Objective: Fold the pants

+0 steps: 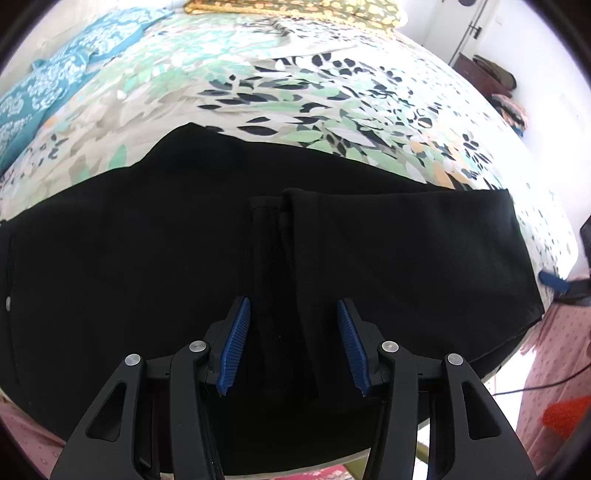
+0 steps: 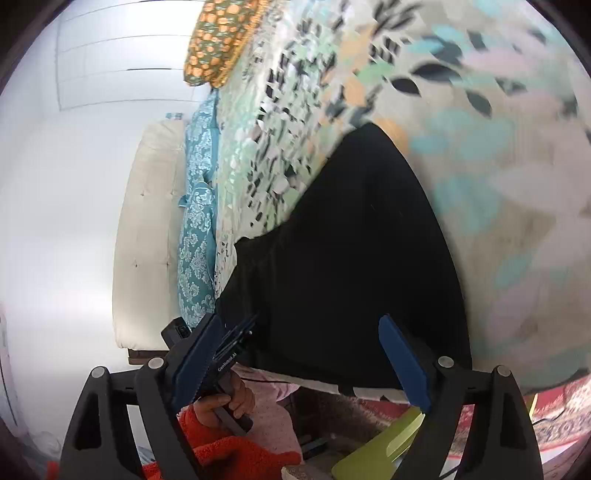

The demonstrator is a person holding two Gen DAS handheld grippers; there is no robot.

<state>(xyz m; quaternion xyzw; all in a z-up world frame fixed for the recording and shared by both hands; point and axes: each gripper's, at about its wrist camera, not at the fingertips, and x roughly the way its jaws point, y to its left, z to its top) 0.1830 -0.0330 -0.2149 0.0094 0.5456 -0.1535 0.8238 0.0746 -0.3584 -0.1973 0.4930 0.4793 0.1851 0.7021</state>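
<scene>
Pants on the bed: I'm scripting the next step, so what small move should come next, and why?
Probably lower the open left gripper onto the near edge of the black pants and close. Both grippers hold nothing; the pants lie partly folded on the floral bedspread.

Bed with leaf-print sheet in green, black, cream [image 1: 332, 85]. Black pants [image 1: 147, 240] spread at 6 o'clock; teal damask pillow [image 1: 55, 85] 10 o'clock; orange-dotted pillow [image 1: 295, 9] 12 o'clock.

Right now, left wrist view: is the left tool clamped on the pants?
No. The left tool is open, its blue pads apart above the black pants, gripping nothing.
</scene>
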